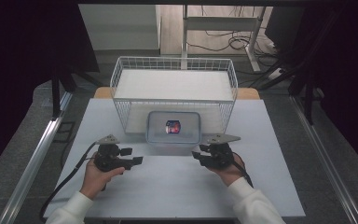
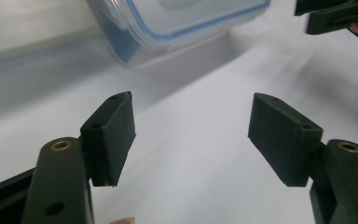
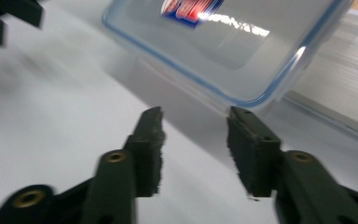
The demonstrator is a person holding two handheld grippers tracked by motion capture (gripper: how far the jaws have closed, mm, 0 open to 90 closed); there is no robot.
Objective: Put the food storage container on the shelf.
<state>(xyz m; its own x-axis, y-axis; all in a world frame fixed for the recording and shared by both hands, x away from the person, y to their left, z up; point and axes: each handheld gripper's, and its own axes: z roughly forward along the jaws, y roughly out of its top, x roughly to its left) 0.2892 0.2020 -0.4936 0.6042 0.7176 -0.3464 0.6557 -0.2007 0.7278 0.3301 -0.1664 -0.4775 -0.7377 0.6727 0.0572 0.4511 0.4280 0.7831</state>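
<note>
Lidded plastic box [image 1: 173, 127] at frame centre on worktop [image 1: 168, 186], just before wire basket [image 1: 121, 74]. Left gripper [image 1: 133, 156] fingers wide apart, empty; right gripper [image 1: 198, 155] fingers partly apart, empty. Likely step: approach box evenly from both sides, level, slow.

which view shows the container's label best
The right gripper view: the red and blue label sits close on the clear container lid, though cut by the top edge. The high view shows the whole label, but small. The left gripper view catches a corner of the container, not the label.
</note>
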